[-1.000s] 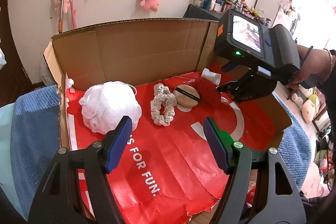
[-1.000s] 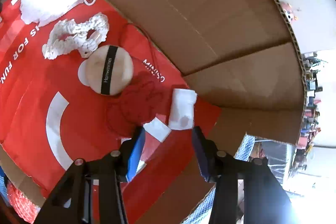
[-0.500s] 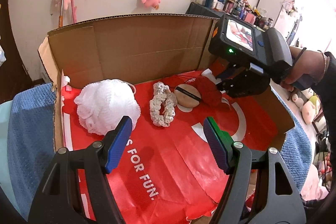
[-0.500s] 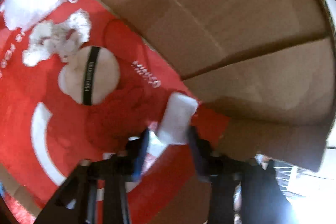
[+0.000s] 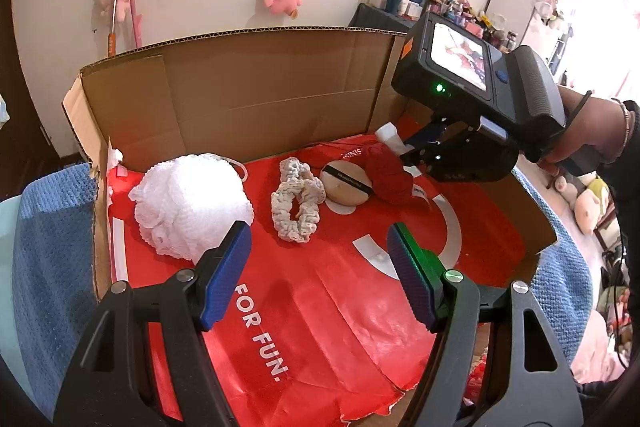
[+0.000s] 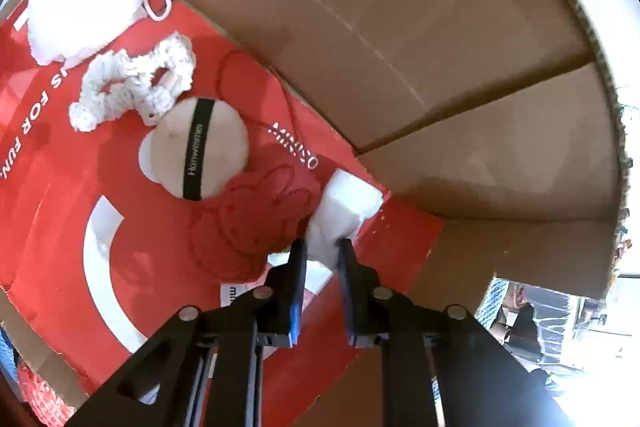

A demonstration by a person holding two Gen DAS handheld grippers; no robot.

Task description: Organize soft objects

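Right wrist view: the right gripper [image 6: 322, 247] has just closed its jaws on the white sponge block [image 6: 344, 211], near the cardboard box's [image 6: 400, 27] far right corner, so a lift seems ready. Its long axis points toward that corner. The left gripper [image 5: 320, 267] hangs open over the red bag [image 5: 320, 307].

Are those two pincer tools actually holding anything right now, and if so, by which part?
The right gripper has just closed on the white sponge block, pinching its near end. The left gripper is open and holds nothing.
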